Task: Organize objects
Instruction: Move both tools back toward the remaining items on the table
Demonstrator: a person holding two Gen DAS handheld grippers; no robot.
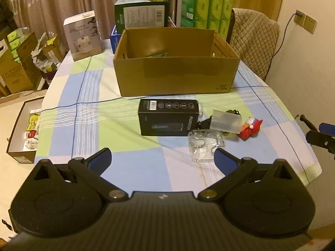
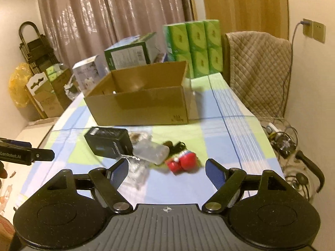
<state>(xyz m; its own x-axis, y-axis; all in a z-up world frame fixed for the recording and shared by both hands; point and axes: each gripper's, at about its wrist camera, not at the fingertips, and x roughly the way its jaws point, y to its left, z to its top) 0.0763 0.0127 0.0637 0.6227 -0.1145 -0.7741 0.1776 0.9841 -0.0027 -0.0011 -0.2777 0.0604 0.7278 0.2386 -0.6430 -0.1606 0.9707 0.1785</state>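
Observation:
An open cardboard box [image 1: 175, 77] [image 2: 142, 106] stands mid-table on the checked cloth. In front of it lie a black carton [image 1: 167, 118] [image 2: 108, 143], a frosted plastic case [image 1: 225, 120] [image 2: 151, 151], a clear crinkled bag [image 1: 204, 146] [image 2: 136, 171], a dark tangled item [image 1: 231, 112] [image 2: 174, 145] and a red-and-white toy figure [image 1: 251, 126] [image 2: 181, 163]. My left gripper [image 1: 162, 160] stands wide open and empty, short of the carton. My right gripper [image 2: 166, 168] is open and empty too, with the toy just beyond its fingertips.
Behind the cardboard box stand a white box [image 1: 83, 35], a green-black box [image 1: 142, 13] and green tissue packs [image 1: 207, 10]. A quilt-covered chair [image 1: 254, 39] sits at the table's right. An open box of small items [image 1: 26, 129] lies on the floor at left. Cables [image 2: 286, 142] lie at right.

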